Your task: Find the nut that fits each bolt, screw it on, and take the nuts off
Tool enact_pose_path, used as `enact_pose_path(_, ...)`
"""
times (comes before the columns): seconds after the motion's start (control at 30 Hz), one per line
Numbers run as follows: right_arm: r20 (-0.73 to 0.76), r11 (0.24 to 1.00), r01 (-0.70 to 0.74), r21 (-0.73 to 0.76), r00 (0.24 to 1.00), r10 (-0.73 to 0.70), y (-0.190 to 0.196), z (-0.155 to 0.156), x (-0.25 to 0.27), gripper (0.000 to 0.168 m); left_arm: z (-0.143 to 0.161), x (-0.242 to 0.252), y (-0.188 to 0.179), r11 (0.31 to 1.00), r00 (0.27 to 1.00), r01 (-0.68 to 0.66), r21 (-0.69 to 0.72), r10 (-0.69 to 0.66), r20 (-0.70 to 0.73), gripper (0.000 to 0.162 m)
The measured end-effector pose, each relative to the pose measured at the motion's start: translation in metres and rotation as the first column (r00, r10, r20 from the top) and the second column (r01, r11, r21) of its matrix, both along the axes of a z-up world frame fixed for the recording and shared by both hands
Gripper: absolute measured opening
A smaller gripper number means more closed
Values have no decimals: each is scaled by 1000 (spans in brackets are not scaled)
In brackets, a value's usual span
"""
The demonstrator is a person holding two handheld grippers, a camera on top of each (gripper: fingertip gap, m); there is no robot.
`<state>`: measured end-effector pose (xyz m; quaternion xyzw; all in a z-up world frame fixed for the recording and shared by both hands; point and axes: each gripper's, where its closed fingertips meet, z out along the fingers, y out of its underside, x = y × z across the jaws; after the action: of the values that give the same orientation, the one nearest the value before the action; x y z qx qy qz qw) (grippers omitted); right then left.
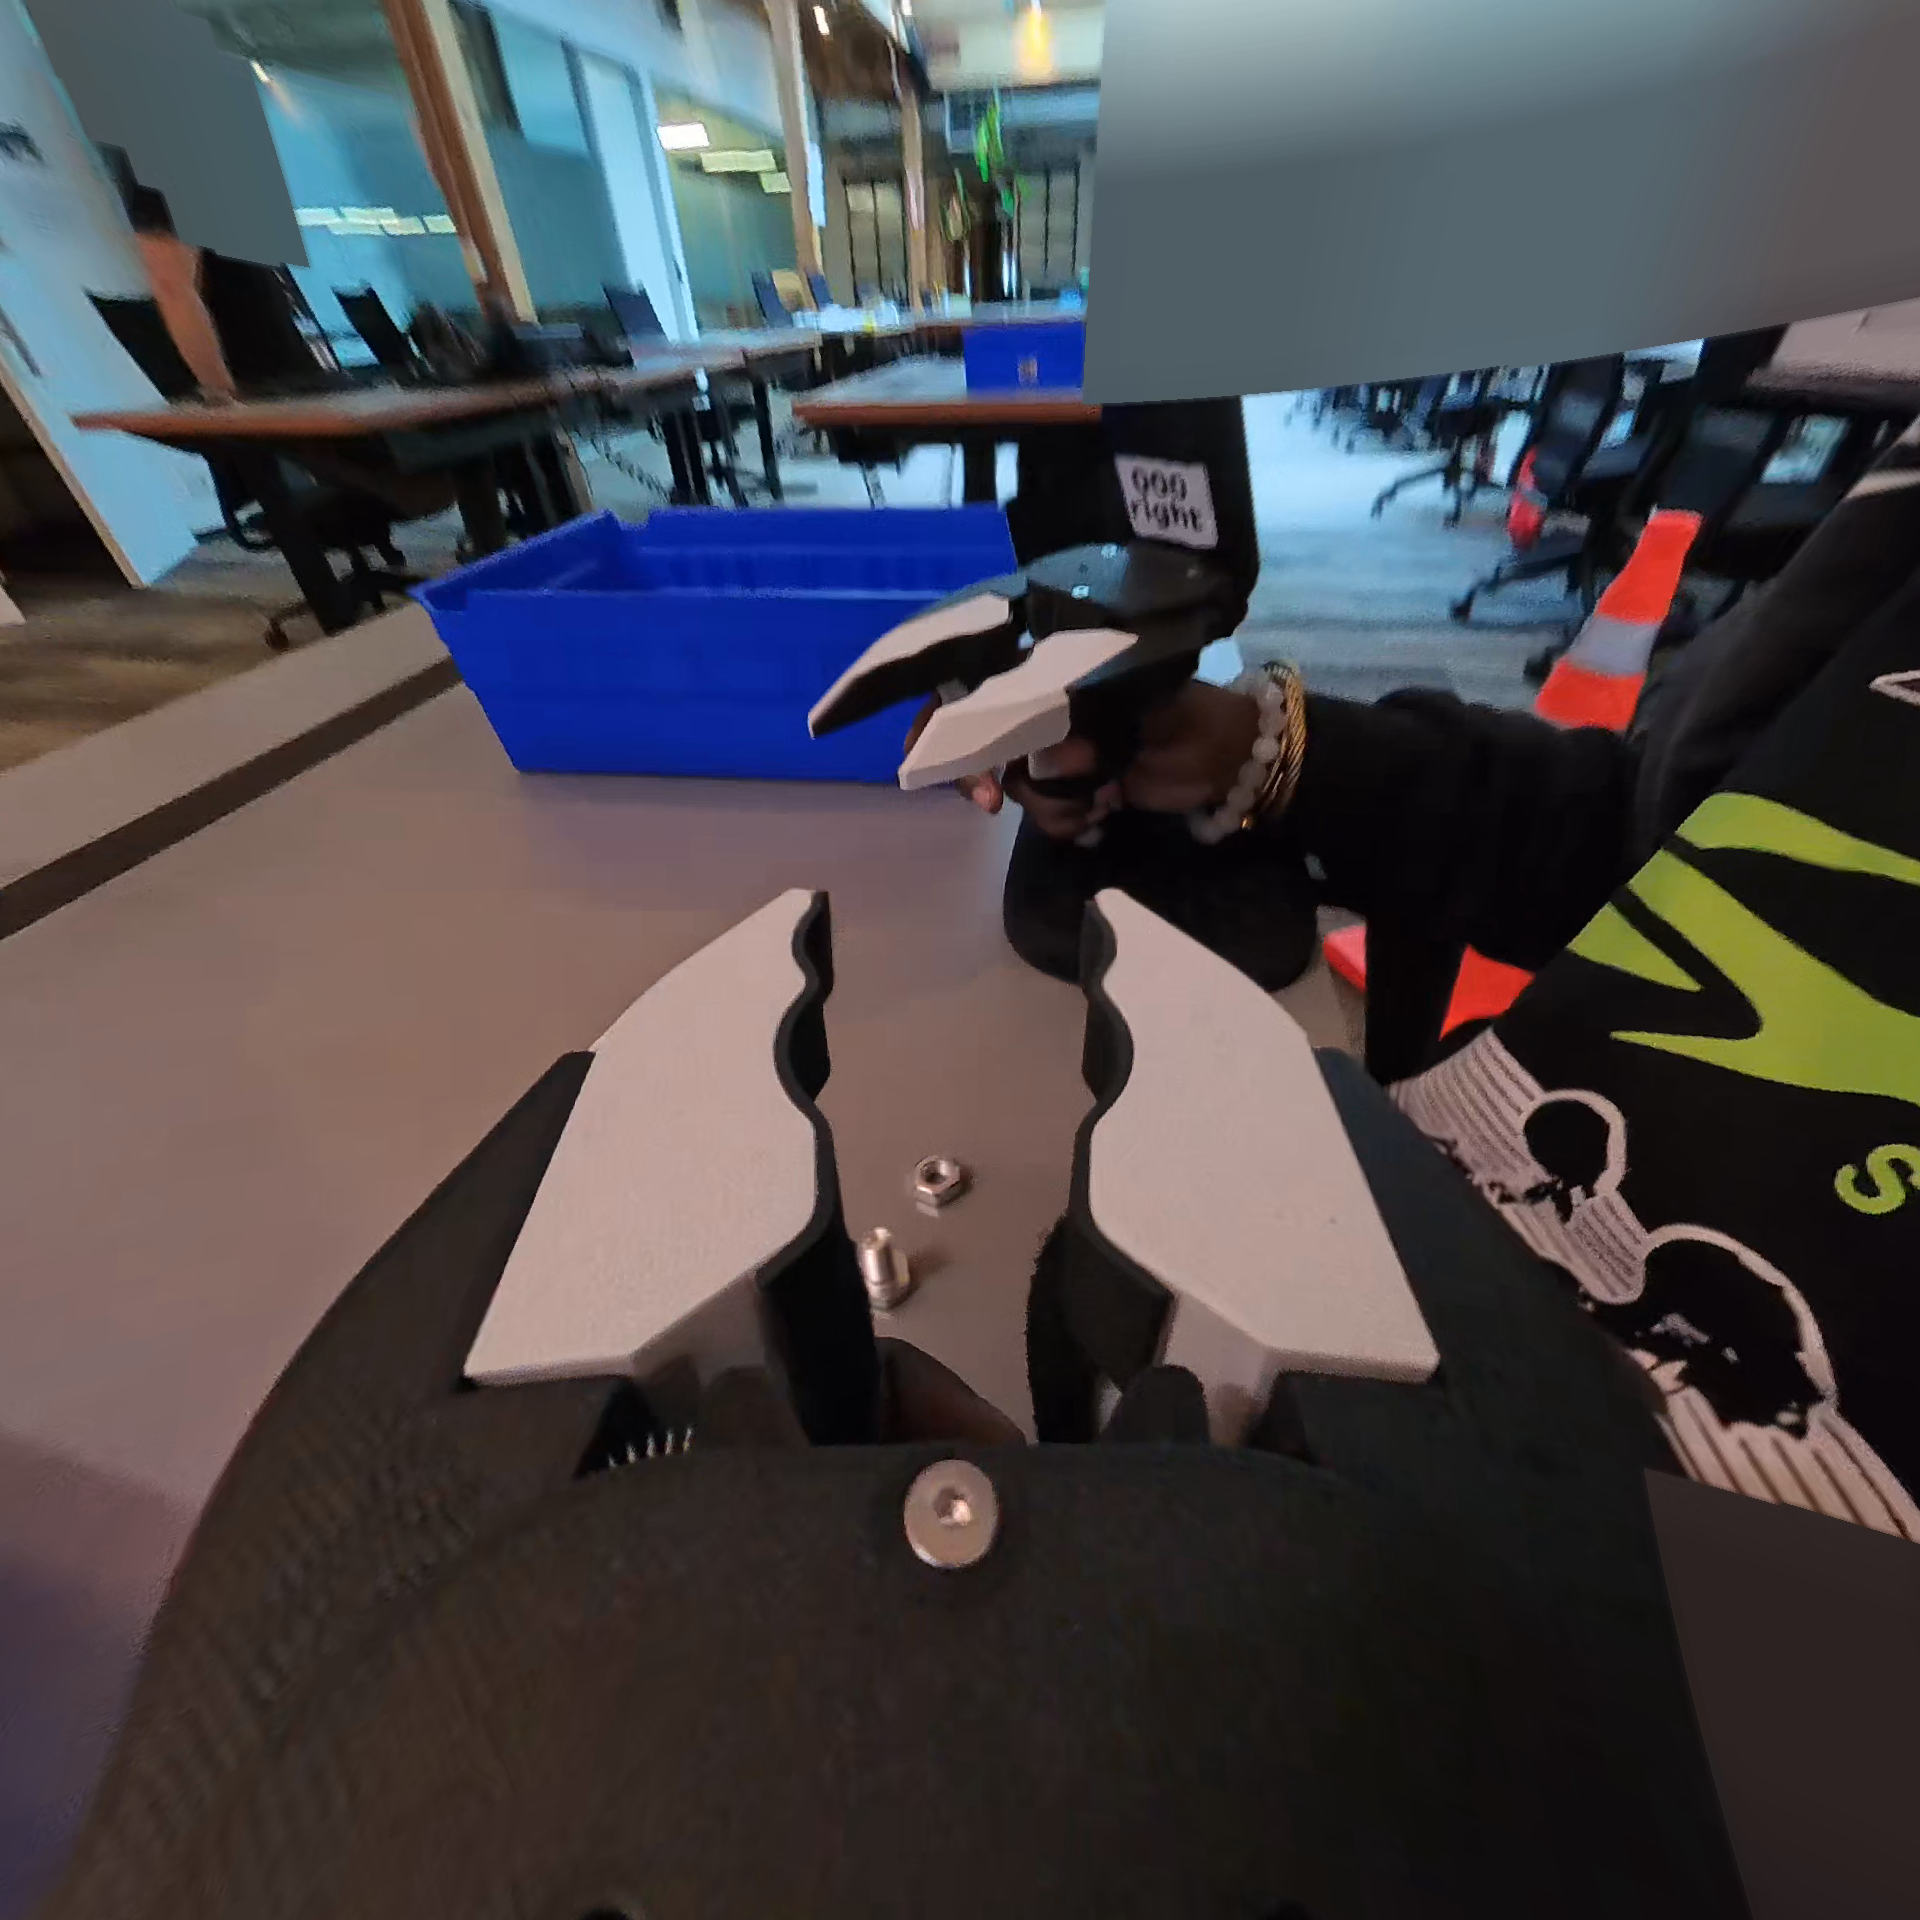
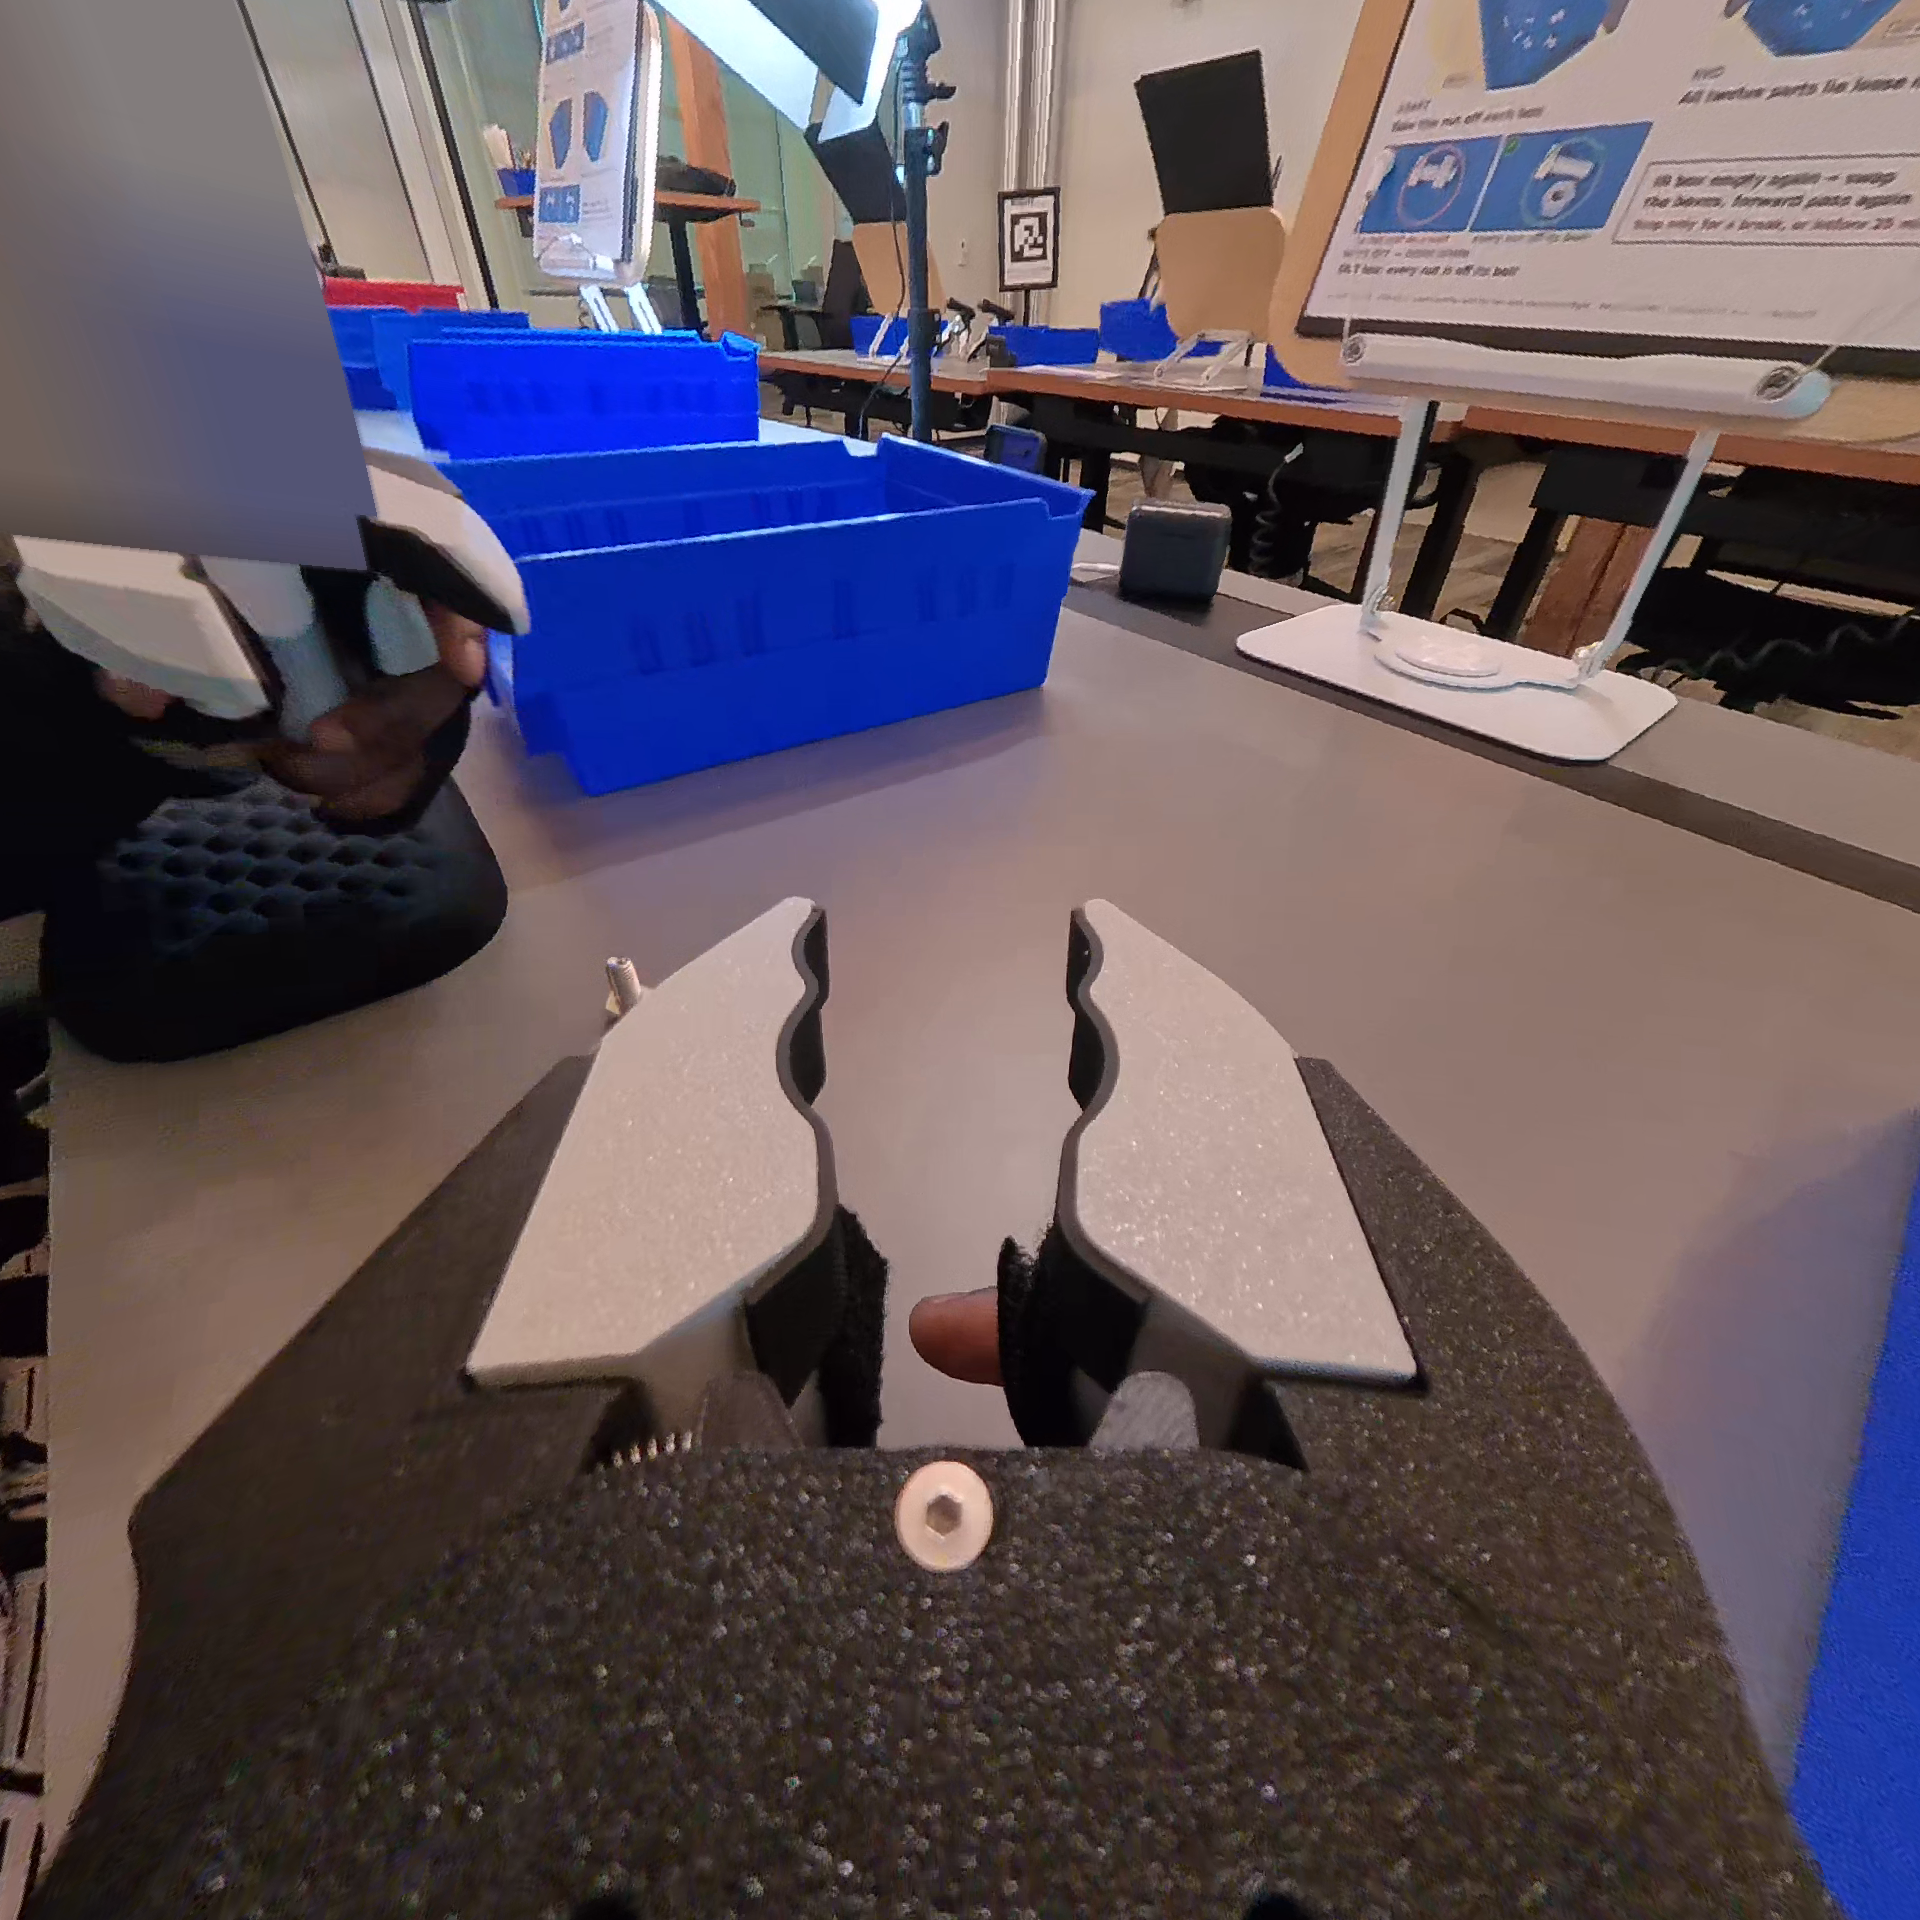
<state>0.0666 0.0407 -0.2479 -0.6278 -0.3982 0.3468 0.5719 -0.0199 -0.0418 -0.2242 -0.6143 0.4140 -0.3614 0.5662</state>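
Open office, wooden desks (image 1: 343, 421), black chairs (image 1: 1558, 488), glass partitions (image 1: 436, 177)

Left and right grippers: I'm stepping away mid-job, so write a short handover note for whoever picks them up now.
Left gripper: open, empty, above the table.
Right gripper: open, empty.
Parts: one loose nut and one bolt lie close together on the table, seen between the left fingers. The nut is off the bolt.
Blue bin stands farther back; its contents are hidden.
Left: cannot tell how many pairs remain; check the bin.
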Motion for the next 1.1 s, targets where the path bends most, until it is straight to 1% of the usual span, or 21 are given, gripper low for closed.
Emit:
enact_pose_path(0.07,37,1000,-30,2,999,30,-4,-4,-5,45,3,-5,-6,1000,997,-11,4,11,73,46)
enact_pose_path(0.13,97,995,-101,3,990,100,-13,-10,-14,43,0,-10,-8,1000,995,-29,1,29,96,46)
enact_pose_path(0.2,186,981,-191,-16,964,190,-26,-21,-26,41,-4,-13,-9,999,993,-47,-4,47,113,47)
enact_pose_path(0.3,307,956,-285,-65,906,291,-41,-37,-49,39,4,-21,-10,997,982,-72,25,66,176,46)
enact_pose_path(0.33,318,945,-313,-90,891,325,-46,-40,-59,39,4,-22,-10,997,980,-69,22,64,188,46)
enact_pose_path(0.4,327,926,-351,-141,866,378,-54,-44,-77,30,5,-23,-11,998,978,-61,19,56,198,46)
enact_pose_path(0.5,368,901,-379,-210,823,432,-59,-56,-94,29,4,-23,-11,998,979,-57,18,53,199,46)
enact_pose_path(0.6,414,895,-381,-233,794,445,-61,-65,-101,26,3,-21,-13,998,981,-50,25,44,186,46)
enact_pose_path(0.77,459,893,-379,-242,766,450,-62,-77,-112,17,1,-19,-13,998,985,-54,33,48,165,46)
enact_pose_path(0.87,479,890,-382,-248,751,455,-63,-82,-113,8,1,-19,-14,997,985,-63,44,55,161,45)
enact_pose_path(0.97,457,895,-381,-233,769,447,-61,-77,-112,8,1,-19,-13,996,986,-71,49,63,155,45)
enact_pose_path(1.1,368,898,-375,-229,821,437,-58,-51,-101,8,-3,-18,-9,994,987,-101,29,97,126,45)
